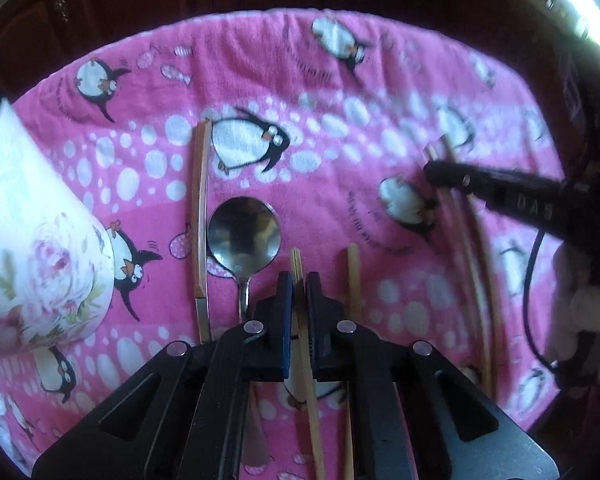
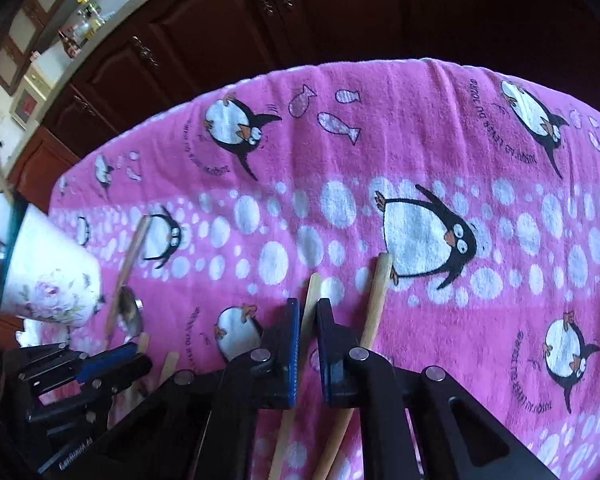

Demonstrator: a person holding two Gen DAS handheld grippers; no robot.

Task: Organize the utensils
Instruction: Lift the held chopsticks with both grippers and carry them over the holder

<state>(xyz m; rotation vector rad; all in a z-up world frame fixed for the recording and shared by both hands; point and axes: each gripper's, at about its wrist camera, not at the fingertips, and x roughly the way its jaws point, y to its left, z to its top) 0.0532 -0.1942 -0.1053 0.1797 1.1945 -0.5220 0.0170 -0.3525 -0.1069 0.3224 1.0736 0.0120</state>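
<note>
While the left gripper point(image 1: 299, 280) pinches 1 chopstick point(image 1: 306, 356) in its fingers, the right gripper point(image 2: 309, 308) clamps another chopstick point(image 2: 311, 300) on the pink towel point(image 2: 420, 128).

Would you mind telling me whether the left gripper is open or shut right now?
Shut: the left gripper has its pads pressed on a wooden chopstick, which runs up between them above the pink penguin towel.

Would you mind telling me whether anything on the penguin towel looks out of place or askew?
Nothing is spilled or damaged. The floral cup appears tilted in both fisheye views, possibly from lens distortion. The chopsticks lie scattered rather than paired.
</note>
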